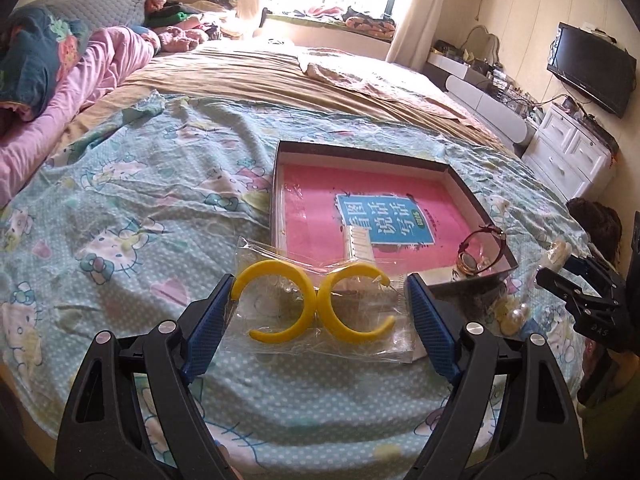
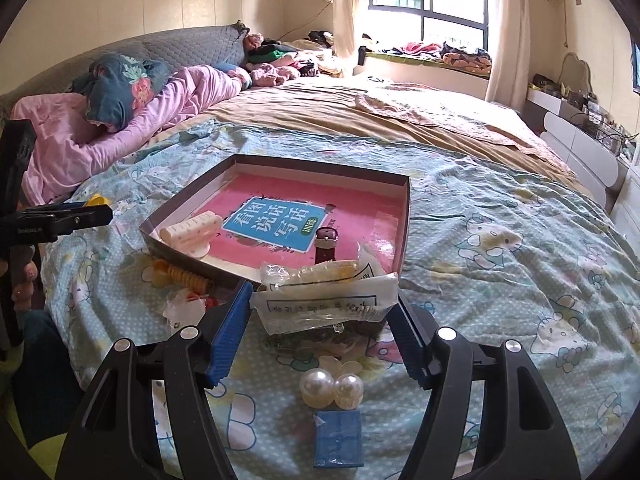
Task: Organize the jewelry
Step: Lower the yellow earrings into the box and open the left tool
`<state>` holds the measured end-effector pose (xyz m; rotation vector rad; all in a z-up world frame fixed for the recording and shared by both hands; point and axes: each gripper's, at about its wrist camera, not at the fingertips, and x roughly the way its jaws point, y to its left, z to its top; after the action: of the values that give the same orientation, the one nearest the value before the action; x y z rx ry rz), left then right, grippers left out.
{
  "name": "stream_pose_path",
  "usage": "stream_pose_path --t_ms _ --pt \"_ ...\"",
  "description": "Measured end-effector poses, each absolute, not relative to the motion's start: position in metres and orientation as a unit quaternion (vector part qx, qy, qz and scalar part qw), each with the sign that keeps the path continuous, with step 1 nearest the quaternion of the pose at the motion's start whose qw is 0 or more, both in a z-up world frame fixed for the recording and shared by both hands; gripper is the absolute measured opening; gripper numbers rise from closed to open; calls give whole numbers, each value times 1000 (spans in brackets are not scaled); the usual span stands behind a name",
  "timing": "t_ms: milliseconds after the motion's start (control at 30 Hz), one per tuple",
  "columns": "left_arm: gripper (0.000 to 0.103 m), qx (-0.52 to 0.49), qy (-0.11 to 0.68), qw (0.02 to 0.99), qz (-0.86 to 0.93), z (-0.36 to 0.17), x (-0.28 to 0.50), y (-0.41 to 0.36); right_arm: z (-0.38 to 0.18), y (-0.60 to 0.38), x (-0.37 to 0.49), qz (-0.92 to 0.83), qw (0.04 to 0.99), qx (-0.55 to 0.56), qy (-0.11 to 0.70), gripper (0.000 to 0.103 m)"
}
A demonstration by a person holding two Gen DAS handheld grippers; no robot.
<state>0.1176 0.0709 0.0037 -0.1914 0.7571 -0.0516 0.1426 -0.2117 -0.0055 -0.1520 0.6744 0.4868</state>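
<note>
A shallow box [image 1: 476,200] with a pink book inside lies on the bed; it also shows in the right wrist view [image 2: 408,220]. In it are a watch [image 1: 478,254] with a dark red strap [image 2: 326,246] and a cream ridged piece [image 2: 192,230]. My left gripper [image 1: 320,300] is open around a clear bag of two yellow hoop earrings [image 1: 320,304]. My right gripper [image 2: 324,312] is open around a clear packet [image 2: 320,296] leaning on the box's near wall. Two pearl pieces [image 2: 330,390] and a small blue packet [image 2: 338,438] lie between the right fingers.
The Hello Kitty sheet [image 1: 120,208] covers the bed. A yellow ridged clip [image 2: 180,276] and a small clear bag [image 2: 188,308] lie left of the box. Pink bedding and pillows [image 2: 120,120] are far left. A white dresser [image 1: 568,152] stands right of the bed.
</note>
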Motion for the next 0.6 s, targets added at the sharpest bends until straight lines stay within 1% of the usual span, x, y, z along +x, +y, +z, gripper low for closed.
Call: stream_pose_path --t_ms 300,600 --pt "77 -91 370 924 -24 7 151 63 -4 -228 168 199 922 -45 328 65" --pt "77 -62 393 915 -62 -6 185 19 -12 -234 200 174 924 -47 338 65"
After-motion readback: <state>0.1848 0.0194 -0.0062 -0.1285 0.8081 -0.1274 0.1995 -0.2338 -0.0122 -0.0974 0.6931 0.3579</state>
